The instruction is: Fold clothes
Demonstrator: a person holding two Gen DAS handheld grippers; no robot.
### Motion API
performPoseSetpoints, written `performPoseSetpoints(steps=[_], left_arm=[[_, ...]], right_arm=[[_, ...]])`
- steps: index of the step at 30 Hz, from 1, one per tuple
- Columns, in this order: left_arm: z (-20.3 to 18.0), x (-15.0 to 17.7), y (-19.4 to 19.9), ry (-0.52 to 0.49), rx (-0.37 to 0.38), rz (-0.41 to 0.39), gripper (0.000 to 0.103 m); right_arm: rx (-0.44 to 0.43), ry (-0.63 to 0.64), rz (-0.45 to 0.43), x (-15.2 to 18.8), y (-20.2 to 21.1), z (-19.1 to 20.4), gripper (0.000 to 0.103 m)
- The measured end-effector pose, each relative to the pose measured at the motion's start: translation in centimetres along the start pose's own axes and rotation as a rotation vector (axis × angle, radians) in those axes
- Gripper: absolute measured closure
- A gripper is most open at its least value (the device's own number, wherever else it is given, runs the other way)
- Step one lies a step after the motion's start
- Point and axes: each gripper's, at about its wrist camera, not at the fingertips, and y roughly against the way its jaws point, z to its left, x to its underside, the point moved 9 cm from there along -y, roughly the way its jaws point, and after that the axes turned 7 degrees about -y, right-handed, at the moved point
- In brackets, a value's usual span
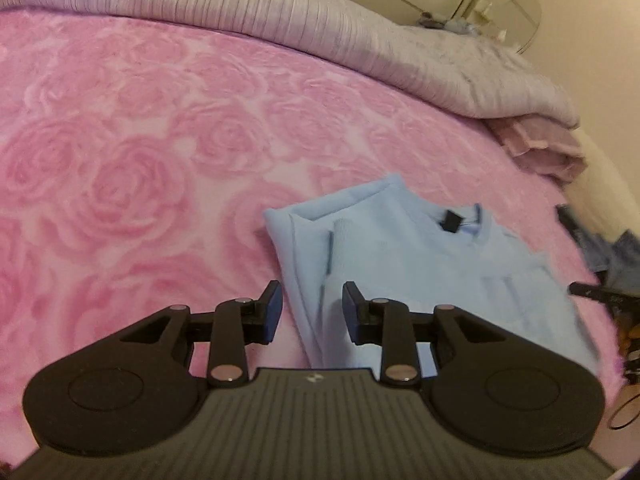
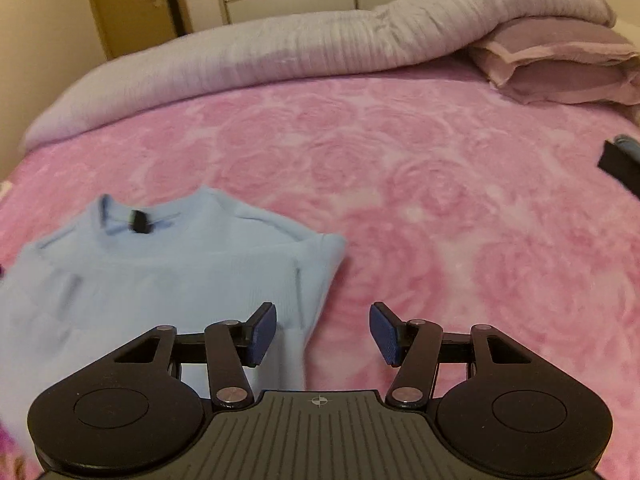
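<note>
Partly folded already: light blue top (image 1: 404,264) lying flat on the pink blanket (image 1: 140,152), collar and black tag toward the far side, both side edges turned in so the shape reads as a narrow rectangle. Sleeves apparently tucked, judging by the seams running down each side. Left to do, most likely: the crosswise fold, hem up toward collar, then setting it aside. Near end of the top hidden under the tools, so no telling how the hem lies.

Left gripper (image 1: 312,312) parted, pads bare, nothing clamped; hanging over the top's left folded edge, fabric showing in the gap below but not pinched. Right gripper (image 2: 323,334) parted wider, also holding nothing; left pad above the top's right edge, right pad over bare blanket.

Around: grey ribbed duvet (image 2: 280,56) bunched along the far side of the bed, mauve pillow (image 2: 568,68) at the far right, wardrobe doors behind. Dark blue bundle (image 1: 624,256), perhaps more clothes, at the right edge of the left view, too blurred to name. Black object (image 2: 620,160) at the right edge of the right view, cut off.

Nothing lying on the top or blocking a fold. Plush blanket likely to drag on the cloth.
</note>
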Motion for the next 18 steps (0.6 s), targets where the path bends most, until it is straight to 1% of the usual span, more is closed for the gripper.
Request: performPoseSetpoints(steps=[3, 4, 6, 9, 15, 16, 17, 18], left_arm=[[-0.8, -0.3, 0.1, -0.004, 0.073, 0.006, 0.074], [-1.1, -0.5, -0.2, -0.01, 0.08, 0.007, 0.072], [-1.5, -0.7, -1.0, -0.03, 0.067, 0.024, 0.071], [-1.4, -0.9, -2.3, -0.034, 0.056, 0.041, 0.071], [-1.3, -0.8, -3.8, -0.027, 0.074, 0.06, 0.073], [-1.3, -0.7, -3.7, -0.029, 0.074, 0.058, 0.074], [-1.4, -0.7, -3.6, -0.031, 0.075, 0.057, 0.082], [-1.4, -0.7, -3.5, -0.033, 0.075, 0.054, 0.084]], right_arm=[[-0.093, -0.053, 0.002, -0.1, 0.4, 0.0, 0.047], [-0.12, -0.073, 0.004, -0.2, 0.6, 0.1, 0.047], [-0.155, -0.104, 0.01, -0.7, 0.5, 0.1, 0.047], [-0.165, -0.107, 0.016, -1.2, 0.2, 0.3, 0.047], [-0.167, -0.065, 0.053, -0.9, -1.5, 0.8, 0.047], [-0.162, -0.066, 0.063, -0.7, -1.9, 0.7, 0.047], [-0.158, -0.067, 0.074, -0.4, -2.2, 0.7, 0.048], [-0.157, -0.067, 0.078, -0.2, -2.2, 0.6, 0.049]])
